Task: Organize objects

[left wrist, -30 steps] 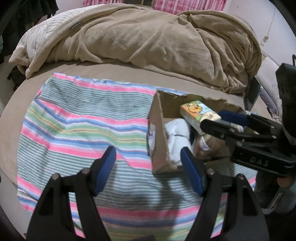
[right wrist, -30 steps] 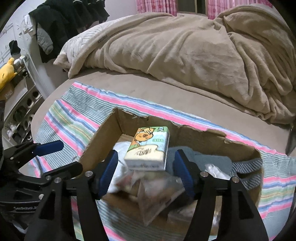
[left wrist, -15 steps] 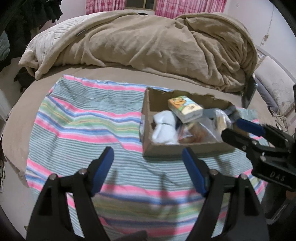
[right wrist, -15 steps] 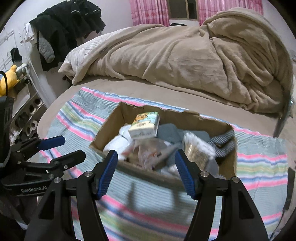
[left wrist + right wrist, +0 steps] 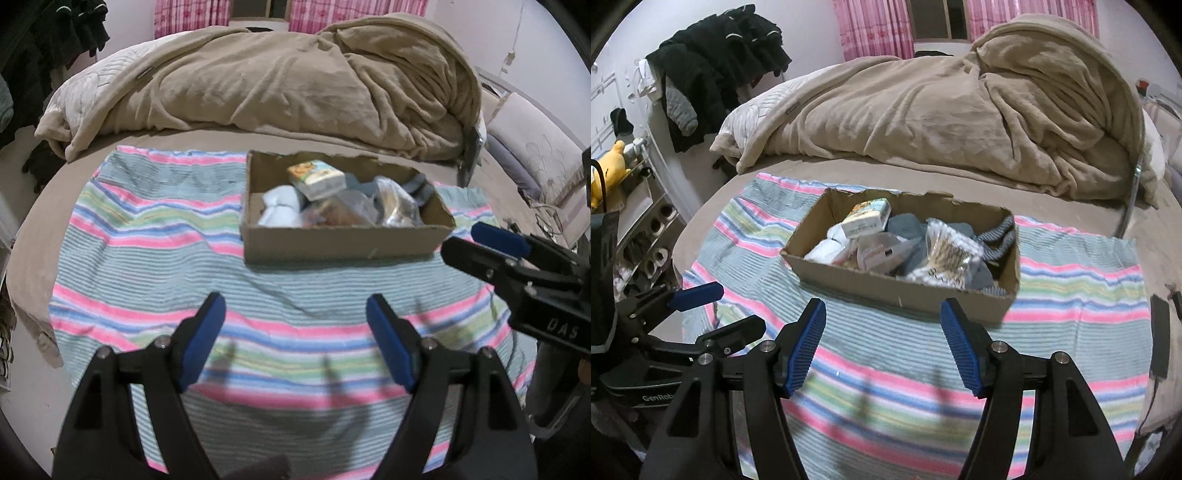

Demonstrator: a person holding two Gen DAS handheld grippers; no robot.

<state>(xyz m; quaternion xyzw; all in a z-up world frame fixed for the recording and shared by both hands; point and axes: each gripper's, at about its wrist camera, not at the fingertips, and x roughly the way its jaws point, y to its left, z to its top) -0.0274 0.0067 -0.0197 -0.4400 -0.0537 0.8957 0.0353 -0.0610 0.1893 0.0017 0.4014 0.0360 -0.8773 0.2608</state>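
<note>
Left gripper (image 5: 295, 332): held wide open over the striped blanket (image 5: 155, 258), nothing gripped.
Right gripper (image 5: 882, 343): also spread wide, nothing held, kept short of the box.
Cardboard box (image 5: 901, 291): set on the blanket (ragged back edge).
Contents: a tissue pack (image 5: 866, 218) is propped on top of white cloth, grey fabric and what are probably snack bags; blurry.
</note>
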